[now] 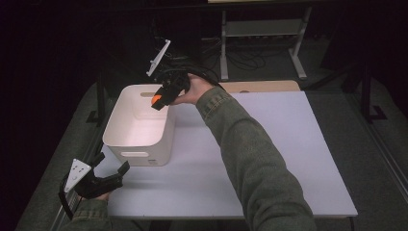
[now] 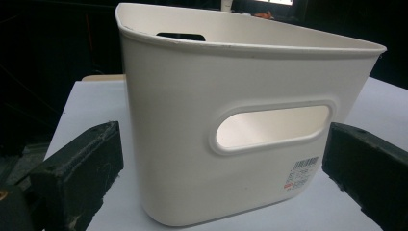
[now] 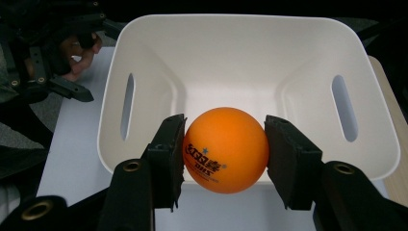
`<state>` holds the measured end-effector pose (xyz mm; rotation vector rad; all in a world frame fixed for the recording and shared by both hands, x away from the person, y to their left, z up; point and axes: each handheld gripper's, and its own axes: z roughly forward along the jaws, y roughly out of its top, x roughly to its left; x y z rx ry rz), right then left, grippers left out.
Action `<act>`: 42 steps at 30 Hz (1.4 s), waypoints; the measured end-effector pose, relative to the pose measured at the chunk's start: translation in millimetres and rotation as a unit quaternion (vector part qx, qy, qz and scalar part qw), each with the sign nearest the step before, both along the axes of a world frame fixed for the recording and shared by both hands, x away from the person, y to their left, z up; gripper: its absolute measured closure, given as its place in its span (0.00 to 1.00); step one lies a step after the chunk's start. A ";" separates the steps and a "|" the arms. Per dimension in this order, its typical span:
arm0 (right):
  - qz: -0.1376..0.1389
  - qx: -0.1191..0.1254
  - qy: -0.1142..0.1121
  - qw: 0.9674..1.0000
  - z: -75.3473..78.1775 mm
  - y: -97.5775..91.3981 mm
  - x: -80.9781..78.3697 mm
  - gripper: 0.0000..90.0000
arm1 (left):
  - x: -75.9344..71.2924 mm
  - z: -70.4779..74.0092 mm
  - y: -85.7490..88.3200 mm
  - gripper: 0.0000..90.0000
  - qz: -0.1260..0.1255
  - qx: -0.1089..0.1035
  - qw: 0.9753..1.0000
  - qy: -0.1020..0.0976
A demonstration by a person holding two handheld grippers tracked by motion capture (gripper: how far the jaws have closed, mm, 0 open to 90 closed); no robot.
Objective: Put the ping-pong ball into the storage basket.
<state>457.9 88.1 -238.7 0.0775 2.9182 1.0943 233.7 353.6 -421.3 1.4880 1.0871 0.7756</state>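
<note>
Orange ball (image 3: 225, 149) clamped between black fingers (image 3: 166, 154) — above the white bin (image 3: 250, 57).

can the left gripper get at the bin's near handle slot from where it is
Probably yes. The left gripper sits open at the table's near corner, its jaws facing the bin, and the slot lies between them with bare table ahead. The right gripper is at the far rim.
</note>
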 end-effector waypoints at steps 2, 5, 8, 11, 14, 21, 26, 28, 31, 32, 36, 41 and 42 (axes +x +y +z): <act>0.001 0.003 0.001 1.000 -1.0 2.8 -0.1 0.55 | 0.3 -0.1 0.0 0.00 -0.001 0.001 1.000 0.000; 0.004 0.002 0.004 1.000 -4.4 7.4 0.0 0.55 | 0.3 -0.1 -0.1 0.00 -0.002 0.001 1.000 0.000; 0.007 -0.002 0.008 1.000 -9.0 12.4 0.1 0.55 | 0.5 -0.2 -0.4 0.00 -0.002 0.000 1.000 0.000; 0.011 -0.002 0.011 1.000 -12.8 16.5 0.9 0.55 | 0.5 -0.2 -0.3 0.00 -0.002 0.001 1.000 0.000; 0.013 -0.002 0.014 1.000 -15.9 19.9 1.8 0.55 | 0.5 -0.1 0.0 0.00 -0.003 0.001 1.000 0.000; 0.016 0.000 0.018 1.000 -20.9 26.7 3.0 0.55 | 0.5 0.0 0.1 0.00 -0.004 0.001 1.000 0.000; 0.016 0.004 0.021 1.000 -23.0 29.6 4.0 0.55 | 0.5 0.0 0.2 0.00 -0.004 0.001 1.000 0.000; 0.013 0.006 0.023 1.000 -23.4 29.9 4.4 0.52 | 0.3 0.1 0.3 0.00 -0.004 0.001 1.000 0.000; 0.002 0.015 0.021 1.000 -21.9 27.6 4.3 0.40 | 0.5 0.0 0.2 0.00 -0.004 0.001 1.000 0.000; 0.001 0.020 0.022 1.000 -21.2 26.3 4.2 0.38 | 0.5 0.0 0.1 0.00 -0.004 0.001 1.000 0.000; -0.011 0.027 0.015 0.999 -19.5 19.5 3.5 0.26 | 0.5 0.2 0.0 0.00 -0.004 0.001 1.000 0.000; -0.033 0.037 0.009 0.999 -16.5 8.6 2.9 0.15 | 1.5 0.2 0.0 0.00 -0.002 0.000 1.000 0.001; -0.035 0.041 0.009 0.998 -16.1 6.3 2.5 0.14 | 1.7 0.2 -0.2 0.00 -0.002 -0.001 1.000 0.002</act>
